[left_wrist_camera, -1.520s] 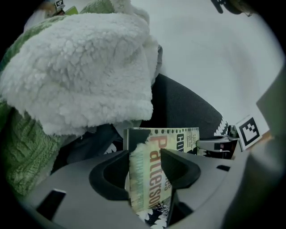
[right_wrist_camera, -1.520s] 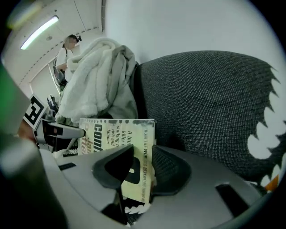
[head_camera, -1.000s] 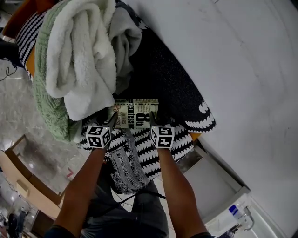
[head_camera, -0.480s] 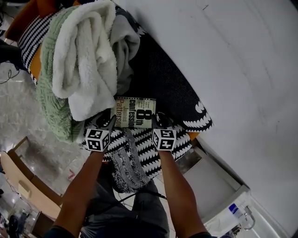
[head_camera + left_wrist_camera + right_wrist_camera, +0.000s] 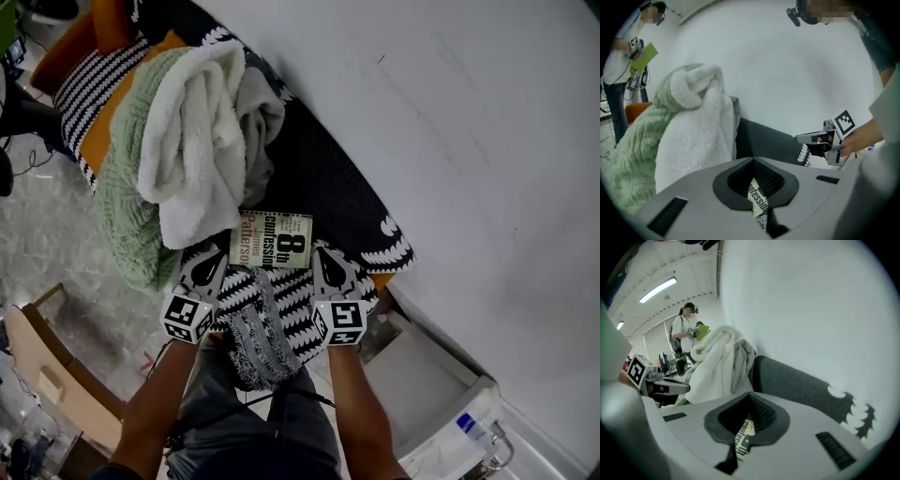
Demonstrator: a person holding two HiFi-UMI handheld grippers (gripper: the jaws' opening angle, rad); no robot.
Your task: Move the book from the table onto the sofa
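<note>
Grey marbled floor (image 5: pixel 37 234) takes the far left. Next to it a sofa (image 5: pixel 319 169) runs along the white wall (image 5: pixel 469 141). Its cover is black w/ a b&w zigzag edge, and orange upholstery shows at the ends.

Piled on the sofa's left part are a green knit blanket (image 5: pixel 127 206), a white fleece blanket (image 5: pixel 197 159) over it, and a grey blanket (image 5: pixel 262 108) tucked behind.

Just right of the pile lies the book (image 5: pixel 272 240), a paperback w/ a big "8th" on the cover. It sits flat on the sofa seat, top-left corner against the white fleece.

The left tongs (image 5: pixel 212 258) sit near the book's lower-left corner. They've just been closing and are fully together w/ nothing pinched. In the left gripper view only a strip of the book's print shows thru the gap under the tips.

A grey knit throw (image 5: pixel 253 342) drapes over the sofa front, btwn the person's forearms.

The right tongs (image 5: pixel 323 255) sit near the book's lower-right corner. Same story: just been closing, pressed together, empty, w/ the book's print visible beyond them in the right gripper view.
</note>
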